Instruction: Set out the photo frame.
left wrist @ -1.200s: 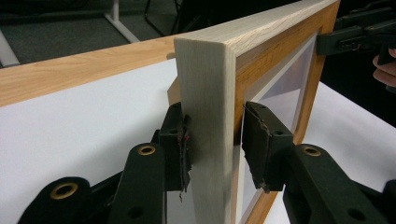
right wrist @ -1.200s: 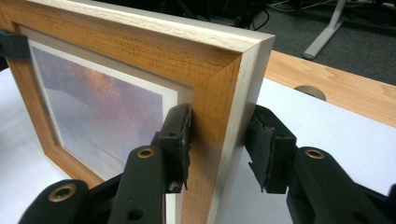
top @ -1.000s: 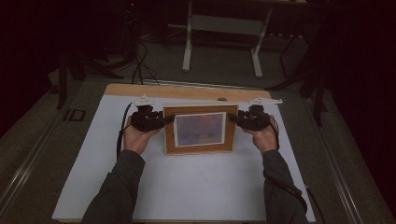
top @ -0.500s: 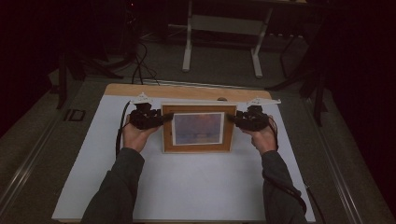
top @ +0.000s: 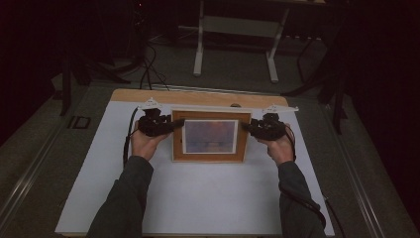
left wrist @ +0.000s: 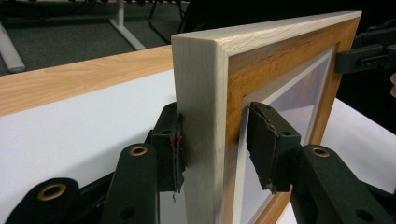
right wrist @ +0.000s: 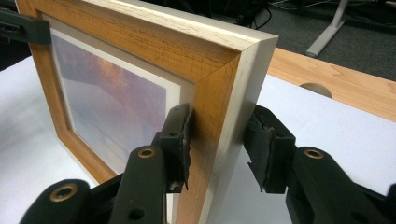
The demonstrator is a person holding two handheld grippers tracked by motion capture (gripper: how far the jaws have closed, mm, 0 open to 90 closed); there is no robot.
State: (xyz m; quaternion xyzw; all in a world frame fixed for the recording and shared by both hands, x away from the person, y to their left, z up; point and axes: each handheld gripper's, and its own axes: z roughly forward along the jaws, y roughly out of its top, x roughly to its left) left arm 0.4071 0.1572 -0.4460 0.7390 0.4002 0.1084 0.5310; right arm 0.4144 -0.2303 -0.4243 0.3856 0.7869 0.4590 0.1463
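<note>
1. Picture frame (top: 209, 136): upright near the far edge of the white tabletop (top: 198, 198), picture side facing the person, bottom edge apparently resting on the surface.
2. Left gripper (top: 174, 123): at the frame's left edge with the wooden side between its jaws. Jaws just opened wider. In the left gripper view, a clear gap between the front pad (left wrist: 268, 144) and the frame's face, back pad close against the rear. No real grip on this side.
3. Right gripper (top: 247, 126): at the frame's right edge, jaws set across the wood. In the right gripper view, front pad (right wrist: 180, 140) pressed onto the frame's face, rear pad right at the back edge. Judged as clamped on the frame.
4. Done, by the look of it: frame carried to its spot, set down and stood up straight, release begun on the left.
5. Left to do, probably: letting go on the right, drawing both grippers sideways clear of the wood without nudging it, checking that the frame stands by itself.
6. Support behind the frame hidden, so no telling how steady once freed.
</note>
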